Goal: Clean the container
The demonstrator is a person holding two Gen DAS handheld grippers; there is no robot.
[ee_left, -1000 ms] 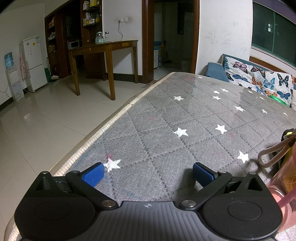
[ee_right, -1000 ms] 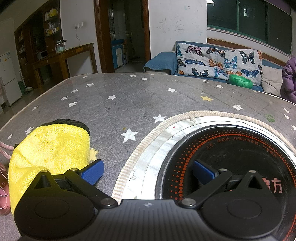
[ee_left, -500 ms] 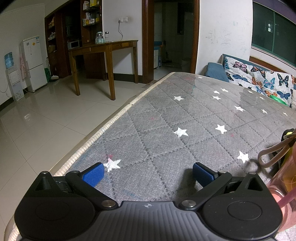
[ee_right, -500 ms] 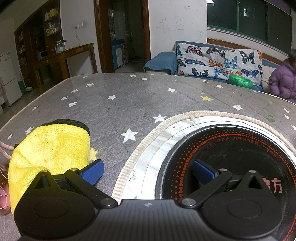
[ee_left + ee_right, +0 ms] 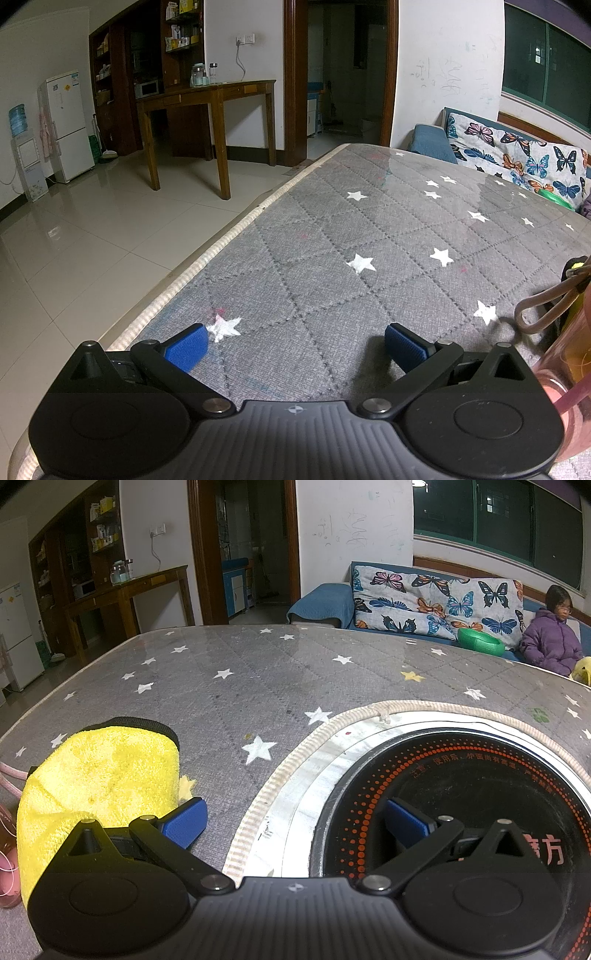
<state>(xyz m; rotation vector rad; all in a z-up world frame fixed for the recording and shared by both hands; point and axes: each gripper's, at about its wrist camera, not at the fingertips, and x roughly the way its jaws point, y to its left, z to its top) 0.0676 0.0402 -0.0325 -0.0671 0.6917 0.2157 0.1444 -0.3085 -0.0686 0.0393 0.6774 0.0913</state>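
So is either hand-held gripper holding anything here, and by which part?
Nothing is held. The left hand-held gripper and the right hand-held gripper are both open, with only the table between their fingers.

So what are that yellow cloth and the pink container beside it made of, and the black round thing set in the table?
The yellow cloth looks like fluffy microfibre or terry: matte, with a fuzzy pile. The pink container seems to be translucent plastic, since light passes through its smooth, glossy wall; glass can't be ruled out. The black round cooktop looks like glass-ceramic: shiny, flat, with printed orange dots.
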